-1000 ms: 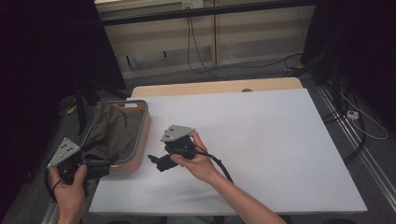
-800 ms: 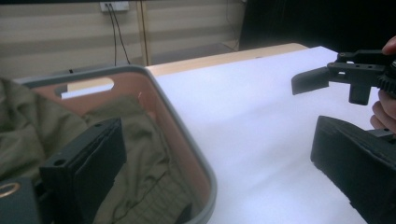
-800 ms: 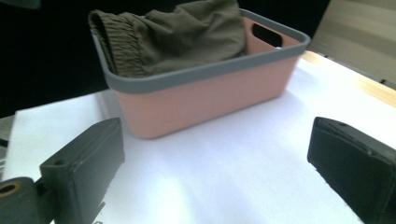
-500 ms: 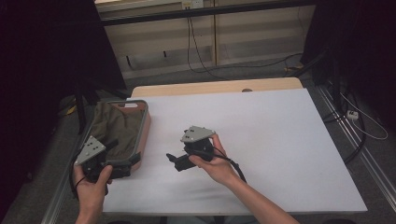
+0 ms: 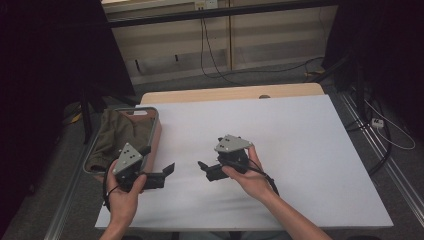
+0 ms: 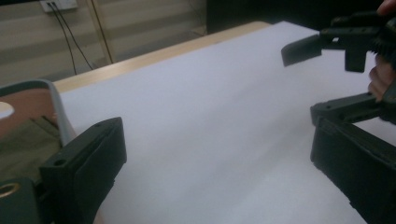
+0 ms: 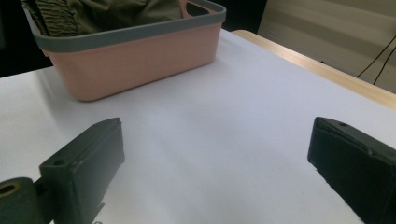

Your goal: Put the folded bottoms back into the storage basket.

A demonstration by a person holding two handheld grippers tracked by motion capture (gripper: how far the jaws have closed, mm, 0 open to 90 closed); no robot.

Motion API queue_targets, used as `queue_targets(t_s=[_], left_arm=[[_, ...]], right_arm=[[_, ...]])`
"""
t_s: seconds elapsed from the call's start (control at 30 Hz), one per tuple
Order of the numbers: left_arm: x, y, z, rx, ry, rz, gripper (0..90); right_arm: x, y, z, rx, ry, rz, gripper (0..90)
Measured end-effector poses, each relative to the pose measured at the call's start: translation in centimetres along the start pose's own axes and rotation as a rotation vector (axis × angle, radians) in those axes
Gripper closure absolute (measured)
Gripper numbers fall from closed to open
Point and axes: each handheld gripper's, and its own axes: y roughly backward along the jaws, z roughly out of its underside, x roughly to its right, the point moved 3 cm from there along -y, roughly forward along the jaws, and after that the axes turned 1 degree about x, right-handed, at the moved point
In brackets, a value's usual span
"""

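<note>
Holding a gripper in each hand, I have both of them low over the white table (image 5: 300, 150), near my edge of it. My left gripper (image 5: 167, 170) sits just beside the pink basket (image 5: 156, 131), at the basket's near right corner, and its jaws stand wide apart with nothing between them; in the left gripper view they frame only bare white tabletop. My right gripper (image 5: 202, 166) is a little further right, near the middle of the table, and points left toward the other one. Its jaws are also spread wide and empty, with plain table surface between them in the right gripper view. The two grippers face each other tip to tip, near but not touching.

The basket stands at the left edge of the table, pink-walled with a grey rim and a cut-out handle at its far end. An olive green cloth (image 5: 116, 134) lies bunched inside it, filling most of the space and rising about to the rim. From the right gripper view the basket (image 7: 140, 51) stands upright straight ahead, the cloth (image 7: 107, 11) folded in soft ridges within it. Neither gripper touches basket or cloth.
</note>
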Motion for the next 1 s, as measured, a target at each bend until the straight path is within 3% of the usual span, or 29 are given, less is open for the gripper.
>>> queue_targets(t_s=[0.07,0.23,0.4,0.47,0.57,0.7,1.0], left_arm=[[0.3,-0.7,0.3,-0.012,-0.003,-0.011,3.9],[1.0,-2.0,1.2,-0.037,-0.003,0.048,4.0],[1.5,-2.6,2.2,-0.033,0.014,0.051,4.3],[1.7,-2.8,2.9,-0.019,0.045,0.046,4.2],[1.7,-2.9,3.6,-0.027,0.027,0.056,4.7],[1.3,-2.6,3.9,-0.025,0.047,0.066,4.3],[1.8,-3.2,4.8,-0.042,0.035,0.071,4.3]], right_arm=[[0.3,0.3,0.5,-0.009,-0.001,0.012,3.5],[1.2,1.3,1.5,-0.023,-0.009,0.043,3.5],[2.1,2.3,2.6,-0.036,-0.012,0.078,3.5],[2.3,2.8,3.2,-0.035,-0.021,0.09,3.5],[2.6,3.4,4.0,-0.04,-0.033,0.112,3.5],[3.0,4.3,4.9,-0.039,-0.05,0.135,3.5],[4.2,6.7,6.2,-0.039,-0.076,0.202,3.5]])
